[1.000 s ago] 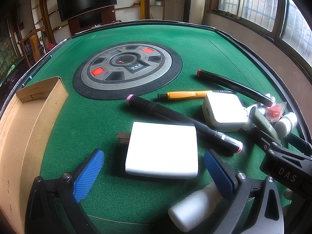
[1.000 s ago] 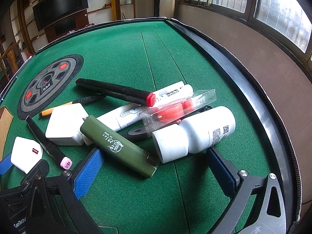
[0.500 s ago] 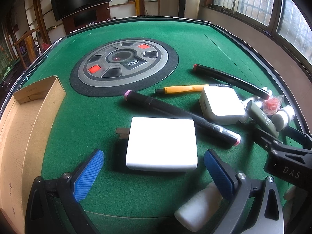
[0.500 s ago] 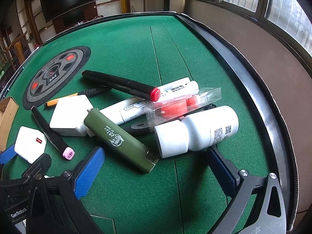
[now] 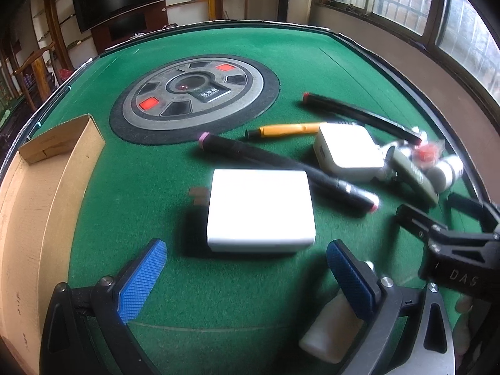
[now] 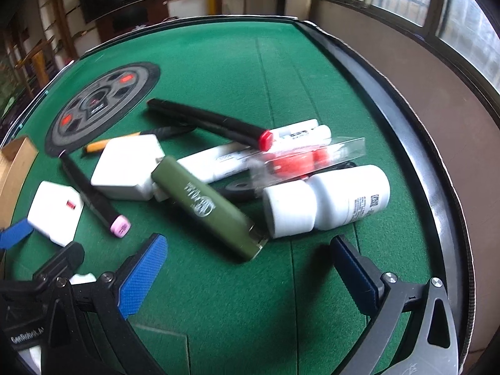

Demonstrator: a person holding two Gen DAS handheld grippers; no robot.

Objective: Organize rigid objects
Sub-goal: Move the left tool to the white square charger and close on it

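Observation:
My left gripper (image 5: pixel 247 276) is open and empty, just short of a flat white charger (image 5: pixel 259 211) on the green felt. A black pink-tipped marker (image 5: pixel 287 172) lies behind it, then a white cube adapter (image 5: pixel 347 151) and an orange pen (image 5: pixel 287 130). My right gripper (image 6: pixel 250 265) is open and empty, close to an olive green case (image 6: pixel 209 206) and a white pill bottle (image 6: pixel 328 200). Behind these lie a clear packet with red pieces (image 6: pixel 300 161), white markers (image 6: pixel 300 132) and a black red-capped marker (image 6: pixel 212 122).
An open cardboard box (image 5: pixel 40 193) stands at the left edge of the table. A round grey control panel (image 5: pixel 193 93) sits in the table's middle. A small white bottle (image 5: pixel 331 334) lies under my left gripper's right finger. The raised black table rim (image 6: pixel 415 162) runs along the right.
Both grippers have drawn back and up a little, so the objects sit slightly further off in both views. Nothing on the table has moved.

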